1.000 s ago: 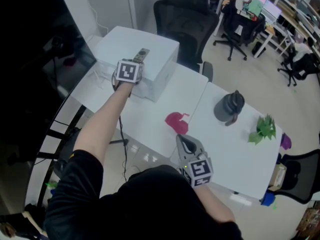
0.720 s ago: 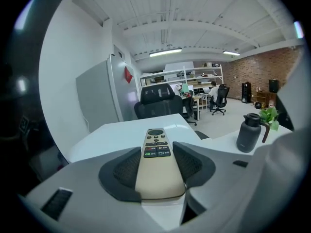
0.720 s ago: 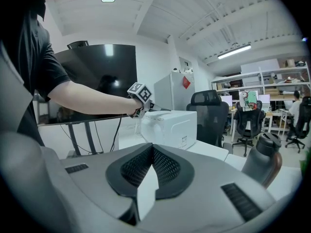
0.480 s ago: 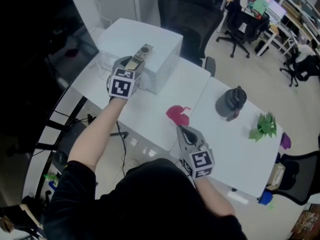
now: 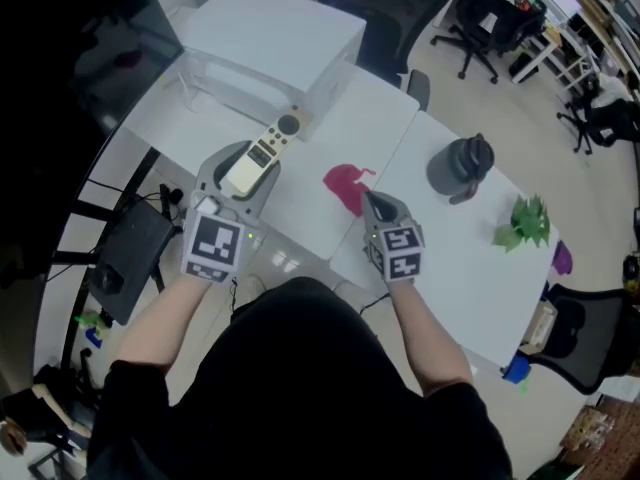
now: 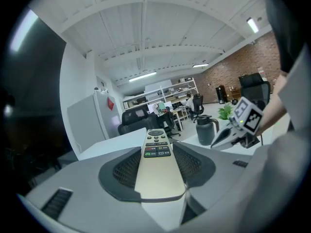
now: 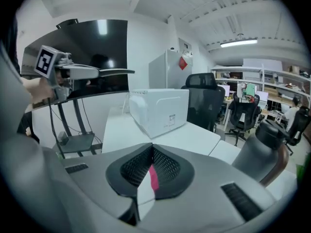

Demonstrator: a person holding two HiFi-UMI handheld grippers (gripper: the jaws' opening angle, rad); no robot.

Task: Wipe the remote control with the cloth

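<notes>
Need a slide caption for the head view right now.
Left tongs grip the remote control over the white table; right tongs, shut, hover beside the pink cloth.

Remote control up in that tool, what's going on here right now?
A person holds a tool in each hand over a white table. The left tool is clamped on a pale remote control, held off the table with its buttons facing up. The right tool is shut, its tips close beside the pink cloth, which lies crumpled on the table. No wiping is under way: cloth and remote are apart.
</notes>
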